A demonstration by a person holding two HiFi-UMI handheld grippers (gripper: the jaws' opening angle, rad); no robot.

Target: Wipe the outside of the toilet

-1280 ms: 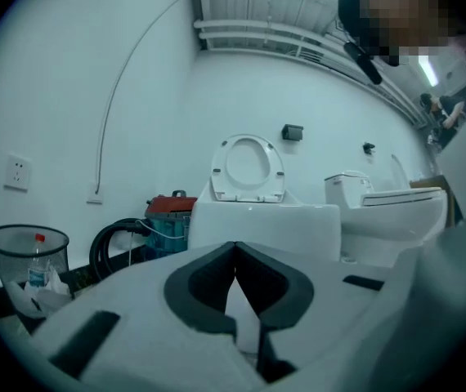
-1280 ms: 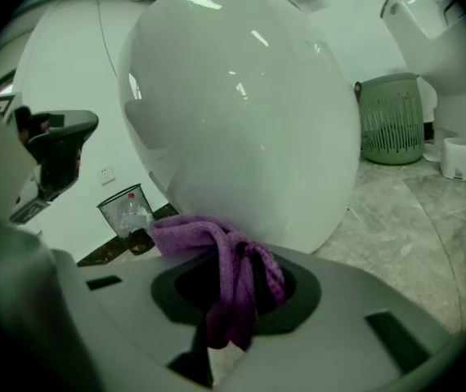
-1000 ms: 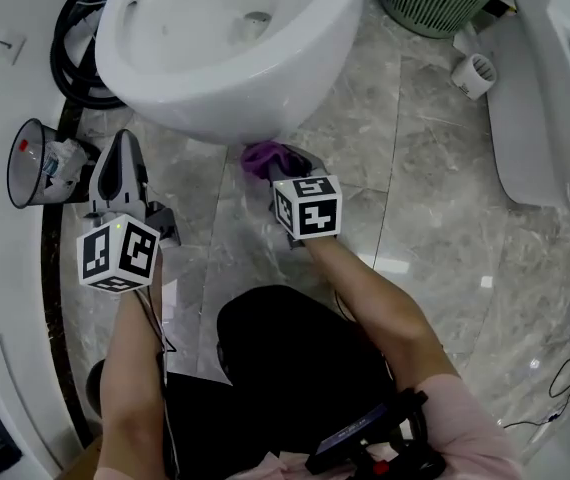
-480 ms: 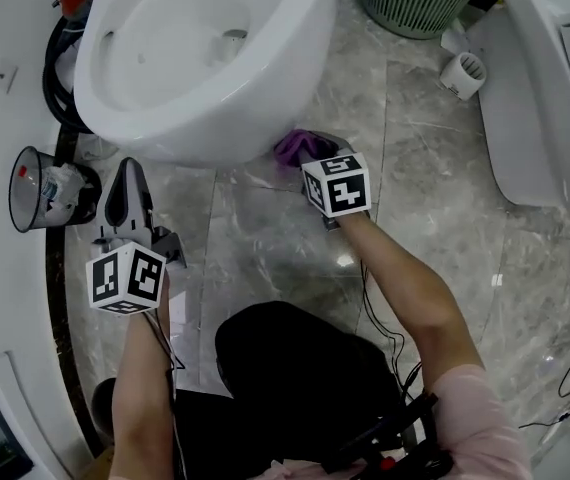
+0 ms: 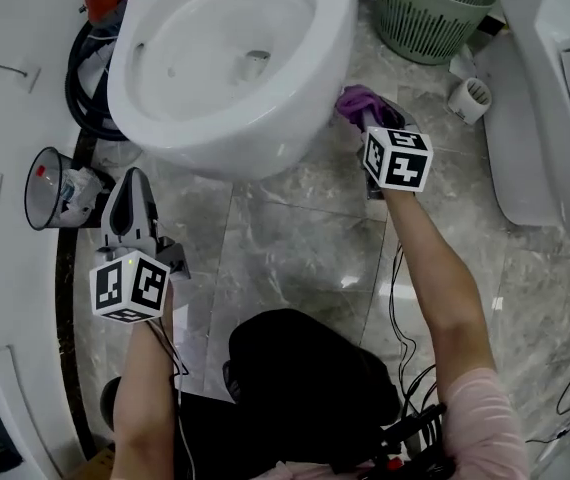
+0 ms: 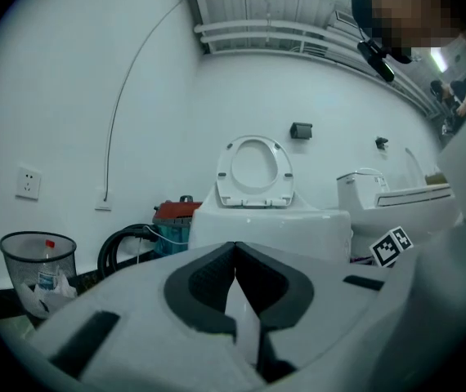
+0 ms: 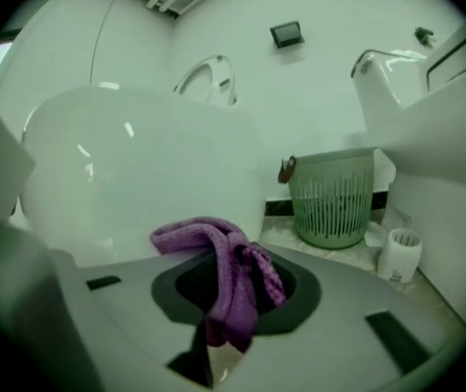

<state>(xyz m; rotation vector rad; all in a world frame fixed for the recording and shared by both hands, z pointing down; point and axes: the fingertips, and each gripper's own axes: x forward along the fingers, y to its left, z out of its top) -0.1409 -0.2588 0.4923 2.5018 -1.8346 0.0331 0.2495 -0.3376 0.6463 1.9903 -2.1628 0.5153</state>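
The toilet (image 5: 225,68) is standing on the floor (image 5: 295,238) ahead of the person. The right tongs (image 5: 367,120) are sitting at the bowl's right side, with the cloth (image 5: 357,101) lying between their jaws and against the bowl's outer wall. The left tongs (image 5: 132,183), jaws meeting on nothing, are hanging over the floor before the bowl's left front, just right of the waste bin (image 5: 50,188). A hose coil (image 5: 80,88) is lying behind that bin. The basket (image 5: 435,8) is standing behind and right of the bowl, a small container (image 5: 472,100) standing near it.

White toilet (image 5: 215,143), purple cloth (image 5: 357,101), pale green basket (image 5: 435,13), floor (image 5: 295,238) apparently grey-veined
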